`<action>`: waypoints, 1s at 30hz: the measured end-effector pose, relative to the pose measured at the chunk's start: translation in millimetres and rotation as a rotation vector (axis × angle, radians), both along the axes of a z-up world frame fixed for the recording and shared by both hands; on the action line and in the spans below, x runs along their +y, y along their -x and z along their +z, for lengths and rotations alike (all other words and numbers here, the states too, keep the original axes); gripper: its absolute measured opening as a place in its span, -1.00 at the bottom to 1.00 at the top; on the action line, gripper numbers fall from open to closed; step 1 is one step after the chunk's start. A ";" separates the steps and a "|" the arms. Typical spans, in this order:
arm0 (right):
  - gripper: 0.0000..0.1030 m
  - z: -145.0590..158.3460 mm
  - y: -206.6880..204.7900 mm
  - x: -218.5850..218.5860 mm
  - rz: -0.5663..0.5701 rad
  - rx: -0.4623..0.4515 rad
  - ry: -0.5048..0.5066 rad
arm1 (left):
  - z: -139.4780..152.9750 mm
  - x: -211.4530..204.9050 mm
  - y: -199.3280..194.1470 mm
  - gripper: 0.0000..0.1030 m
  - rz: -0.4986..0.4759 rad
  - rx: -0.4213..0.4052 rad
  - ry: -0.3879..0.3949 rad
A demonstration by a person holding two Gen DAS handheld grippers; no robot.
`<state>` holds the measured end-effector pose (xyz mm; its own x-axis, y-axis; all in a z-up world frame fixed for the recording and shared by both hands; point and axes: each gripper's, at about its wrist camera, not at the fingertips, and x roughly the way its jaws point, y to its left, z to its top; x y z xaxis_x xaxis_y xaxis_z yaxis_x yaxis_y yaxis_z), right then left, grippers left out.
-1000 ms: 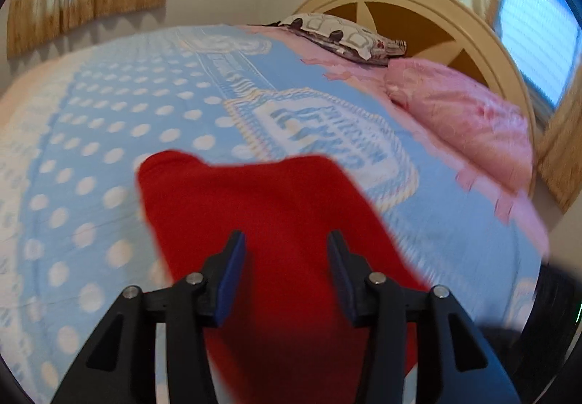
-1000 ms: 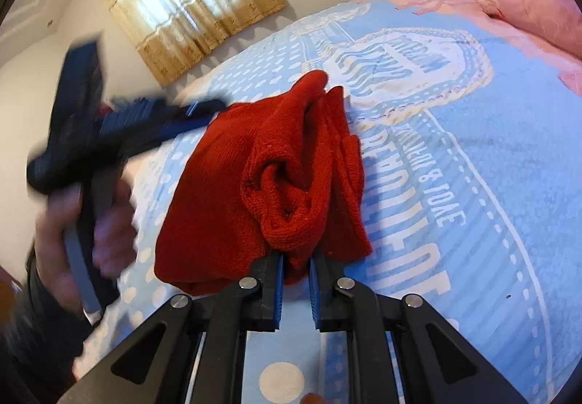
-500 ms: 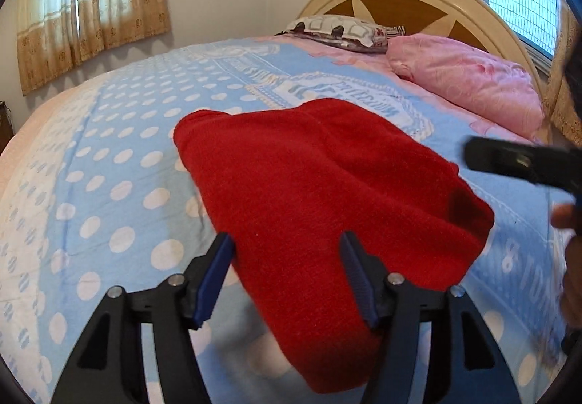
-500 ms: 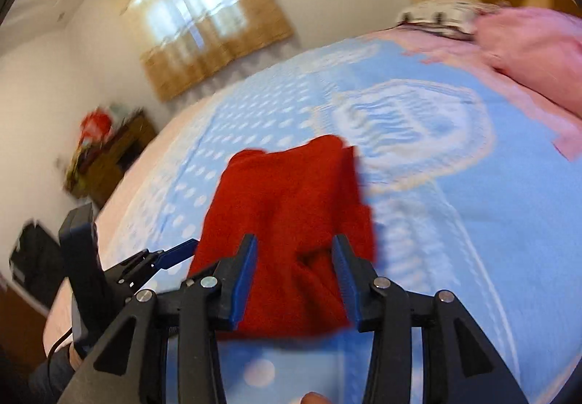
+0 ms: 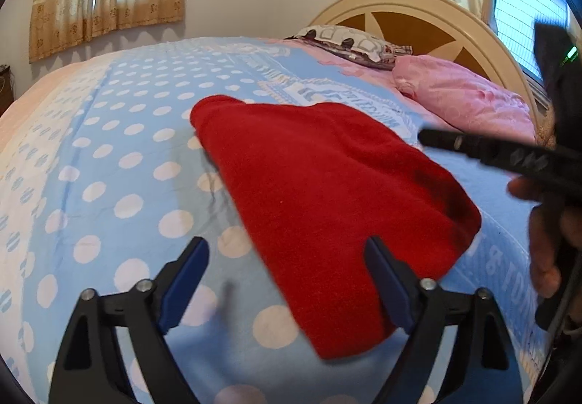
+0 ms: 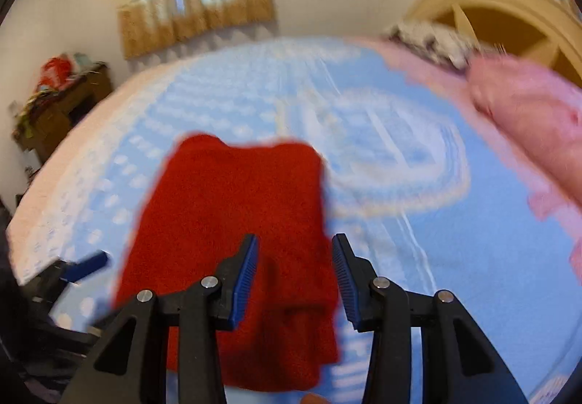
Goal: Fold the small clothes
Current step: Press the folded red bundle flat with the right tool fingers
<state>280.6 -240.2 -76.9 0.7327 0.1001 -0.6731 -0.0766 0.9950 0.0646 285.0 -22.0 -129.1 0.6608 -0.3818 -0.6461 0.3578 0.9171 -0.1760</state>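
Folded red garment [image 5: 327,207] lay flat mid-bed [image 5: 109,186], open bedspread all around; left gripper [image 5: 287,258] opening wide, right gripper [image 6: 294,258] part-open, both empty.

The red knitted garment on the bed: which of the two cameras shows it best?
The left wrist view: the red garment is sharp there, folded flat on the bedspread, its whole outline clear. The right wrist view shows it blurred, its near edge partly behind the fingers.

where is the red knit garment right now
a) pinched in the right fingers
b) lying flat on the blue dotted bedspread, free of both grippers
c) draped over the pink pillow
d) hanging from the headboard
b: the red knit garment lies spread on the bedspread, with both grippers' fingers apart and off it.
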 end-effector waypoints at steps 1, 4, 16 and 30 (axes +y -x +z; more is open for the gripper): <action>-0.16 4.1 -0.8 4.7 0.023 -0.011 -0.003 | -1.4 0.6 -2.0 0.83 0.008 0.011 0.002; -0.16 4.2 -12.0 26.6 0.145 0.014 -0.054 | -3.8 1.3 -3.3 0.85 0.007 0.020 0.002; -0.34 -47.3 -55.5 -3.8 0.067 0.173 -0.108 | -5.7 -3.3 -2.1 0.92 -0.019 0.017 -0.019; -0.34 -58.9 -71.4 -16.9 0.086 0.185 -0.120 | -6.6 -6.3 -1.8 0.98 -0.023 0.040 -0.020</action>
<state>352.0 -257.1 -135.8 0.5832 0.2441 -0.7748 -0.1364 0.9697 0.2028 286.8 -28.3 -135.7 0.6253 -0.3834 -0.6797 0.3721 0.9121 -0.1721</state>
